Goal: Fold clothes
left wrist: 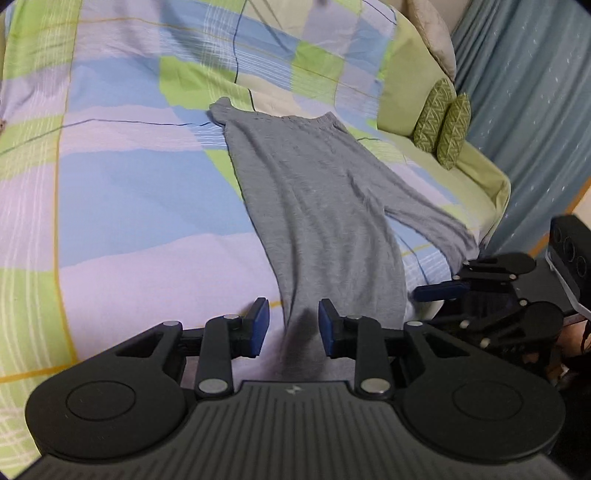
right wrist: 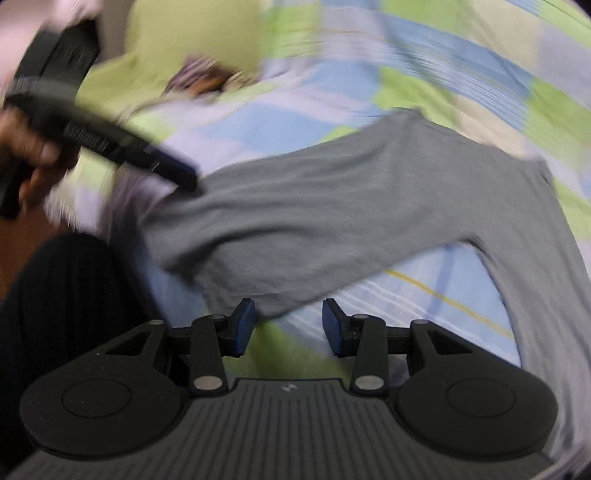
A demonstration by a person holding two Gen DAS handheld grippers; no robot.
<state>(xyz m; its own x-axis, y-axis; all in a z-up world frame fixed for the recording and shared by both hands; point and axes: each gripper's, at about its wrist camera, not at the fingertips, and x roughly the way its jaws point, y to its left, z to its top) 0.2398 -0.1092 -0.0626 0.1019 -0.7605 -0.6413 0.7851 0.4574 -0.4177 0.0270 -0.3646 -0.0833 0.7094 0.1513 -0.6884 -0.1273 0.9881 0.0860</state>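
Grey trousers (left wrist: 314, 192) lie spread flat on the checked bedspread (left wrist: 129, 192), waistband far, two legs running toward me. My left gripper (left wrist: 293, 326) is open, its jaws either side of the near leg's cuff, not closed on it. My right gripper (right wrist: 288, 326) is open and empty, just past the cuff edge of a grey leg (right wrist: 332, 206). The right gripper also shows in the left wrist view (left wrist: 443, 290) beside the other leg's cuff. The left gripper shows in the right wrist view (right wrist: 177, 173), its tip at the leg's end. The right wrist view is blurred.
Two green patterned cushions (left wrist: 443, 125) and a pale pillow (left wrist: 432, 33) sit at the bed's far right corner. A blue-grey curtain (left wrist: 524, 92) hangs right of the bed. The person's dark-clothed leg (right wrist: 66, 295) is at the bed's near edge.
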